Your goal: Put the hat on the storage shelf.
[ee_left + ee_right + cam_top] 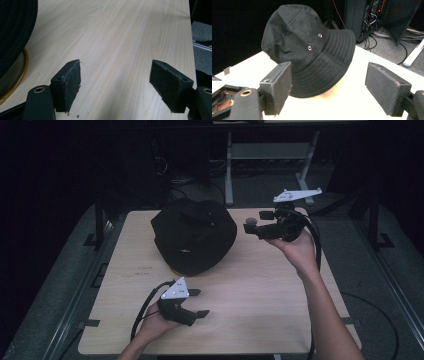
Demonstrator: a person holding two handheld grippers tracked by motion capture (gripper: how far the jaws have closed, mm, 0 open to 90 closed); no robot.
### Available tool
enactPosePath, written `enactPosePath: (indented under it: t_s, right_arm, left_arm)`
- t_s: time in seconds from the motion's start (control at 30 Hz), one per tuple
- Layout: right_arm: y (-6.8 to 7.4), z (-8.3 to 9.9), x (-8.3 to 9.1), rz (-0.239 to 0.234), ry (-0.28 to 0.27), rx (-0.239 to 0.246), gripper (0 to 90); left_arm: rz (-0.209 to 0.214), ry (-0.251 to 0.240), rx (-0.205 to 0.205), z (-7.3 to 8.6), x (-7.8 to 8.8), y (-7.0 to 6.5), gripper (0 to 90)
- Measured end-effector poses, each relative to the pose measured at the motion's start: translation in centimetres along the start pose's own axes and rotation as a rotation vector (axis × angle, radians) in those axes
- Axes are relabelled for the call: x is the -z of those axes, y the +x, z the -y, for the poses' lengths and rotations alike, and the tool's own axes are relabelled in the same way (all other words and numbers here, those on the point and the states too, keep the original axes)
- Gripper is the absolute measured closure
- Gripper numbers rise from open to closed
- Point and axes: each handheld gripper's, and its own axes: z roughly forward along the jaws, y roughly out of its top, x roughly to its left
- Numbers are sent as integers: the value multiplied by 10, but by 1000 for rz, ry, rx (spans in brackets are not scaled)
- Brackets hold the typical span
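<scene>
Black cloth hat (194, 236) sits far-centre on desk (250, 310), soft, light, floppy. Your left gripper (199, 303) & right gripper (253, 226) both spread wide, empty. Pinch brim edge; crown prob. collapses.

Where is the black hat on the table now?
In the high view the black hat lies on the far middle of the table, between the left gripper and the right gripper.

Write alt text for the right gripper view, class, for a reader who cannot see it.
A black bucket hat with two small metal eyelets sits on a pale wooden table, seen between the two open black jaws of the right hand-held gripper. Behind the table are dark equipment and cables on the floor.
</scene>
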Motion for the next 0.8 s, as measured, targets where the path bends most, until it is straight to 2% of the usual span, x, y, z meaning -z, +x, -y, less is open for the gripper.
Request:
enactPosePath:
  t_s: [0.43,0.8]
  right_arm:
    - [-1,24,11,19,20,-11,185]
    - [-4,48,22,29,19,-49,180]
  left_arm:
    - [-1,-2,13,1,1,1,232]
    - [-3,-5,9,0,-1,2,224]
